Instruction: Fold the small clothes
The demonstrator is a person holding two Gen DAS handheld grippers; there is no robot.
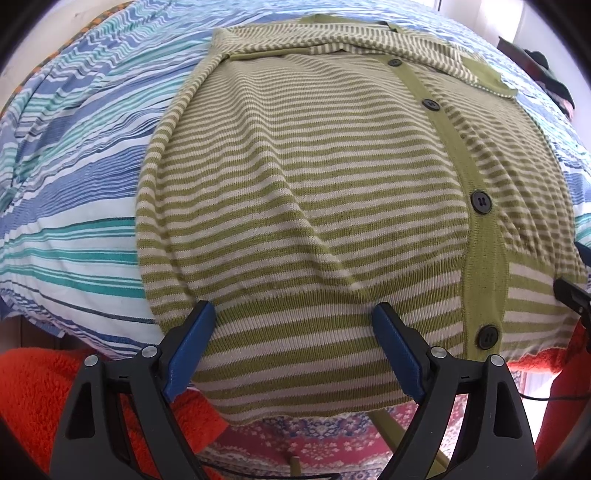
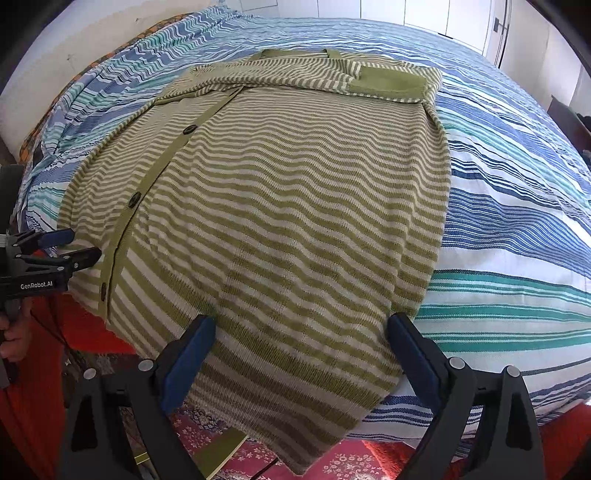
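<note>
While left wrist view shows cardigan [image 1: 295, 184] buttons, right shows sleeve patch.

cardigan [image 1: 295, 192]: olive-green and cream stripes, solid green button band, black buttons [image 1: 481, 201]. bed cover [image 2: 517, 206] under the cardigan: white with blue and teal stripes. rug [image 1: 314, 439] below the cardigan's hem: red, floral-patterned.

A bed under a blue, teal and white striped cotton cover [image 2: 517, 206]; white panelled wall [image 2: 424, 14] behind; red patterned rug [image 1: 325, 443] on the floor.
</note>
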